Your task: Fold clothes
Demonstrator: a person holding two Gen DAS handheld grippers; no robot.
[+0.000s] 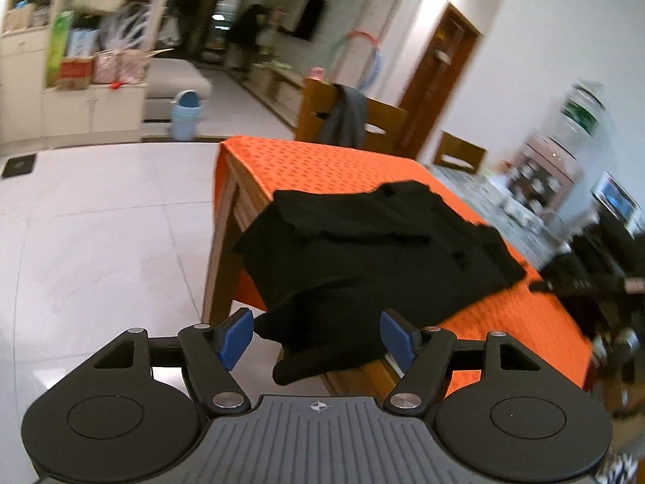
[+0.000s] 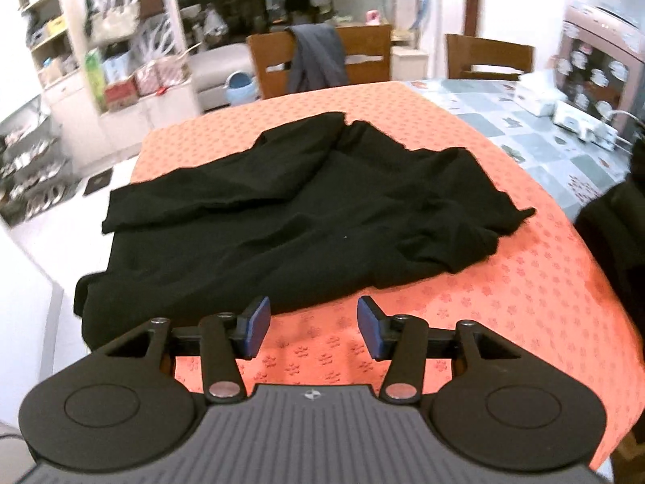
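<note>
A black garment [image 2: 306,209] lies crumpled on the orange tablecloth [image 2: 504,294], one part hanging over the table's left edge. In the left wrist view the garment [image 1: 383,242] drapes off the table's near corner, and a hanging fold [image 1: 322,343] sits between the blue pads of my left gripper [image 1: 317,336], whose jaws stand wide apart around it. My right gripper [image 2: 313,328] is open and empty, just above the cloth at the garment's near edge.
Wooden chairs [image 2: 322,60] stand behind the table, one with a grey garment on it. A checked cloth [image 2: 544,137] with white boxes covers the table's right part. Shelves [image 2: 121,60] stand at left over a white tiled floor [image 1: 100,242].
</note>
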